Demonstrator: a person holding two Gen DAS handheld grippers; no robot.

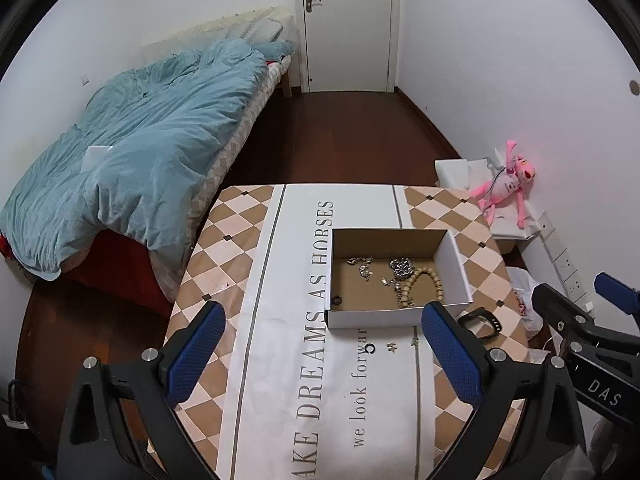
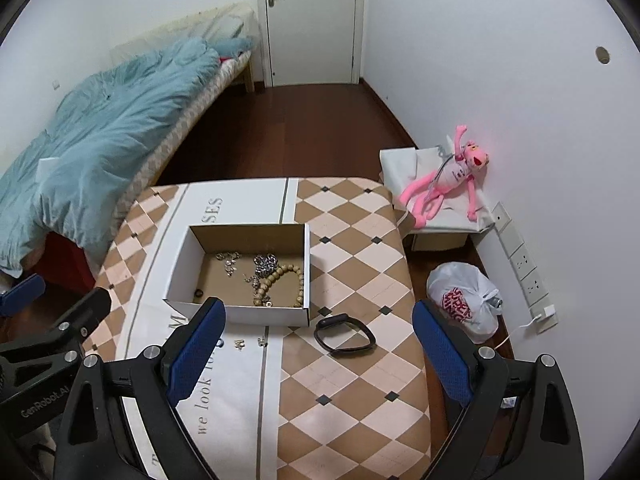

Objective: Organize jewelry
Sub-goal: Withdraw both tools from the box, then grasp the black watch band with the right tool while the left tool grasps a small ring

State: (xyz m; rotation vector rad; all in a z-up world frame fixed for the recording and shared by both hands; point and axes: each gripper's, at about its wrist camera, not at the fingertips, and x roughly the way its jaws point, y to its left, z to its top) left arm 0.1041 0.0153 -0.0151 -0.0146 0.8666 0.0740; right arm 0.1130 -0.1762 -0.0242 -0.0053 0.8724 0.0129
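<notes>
While both grippers gape, box (image 2: 240,312) lies lengthwise — left-to-right.

Readable text only:
- Tablecloth (image 1: 288,280), large serif caps along the white centre strip: "AKE DREAMS AS HORSES" (first letter cut off at the frame edge). Smaller line beside it: "we look forwar", the rest runs under the box (image 1: 364,318). Right wrist view shows just "SES", an "M" and "we look fo".
- Right gripper (image 1: 568,300) body, white print: "DAS" (partial, left wrist view).
- Left gripper (image 2: 56,300) body, white print: "GenRobot.AI" (right wrist view).
- White plastic bag (image 2: 464,304) on the floor: red printed logo, lettering too crumpled to read.
</notes>
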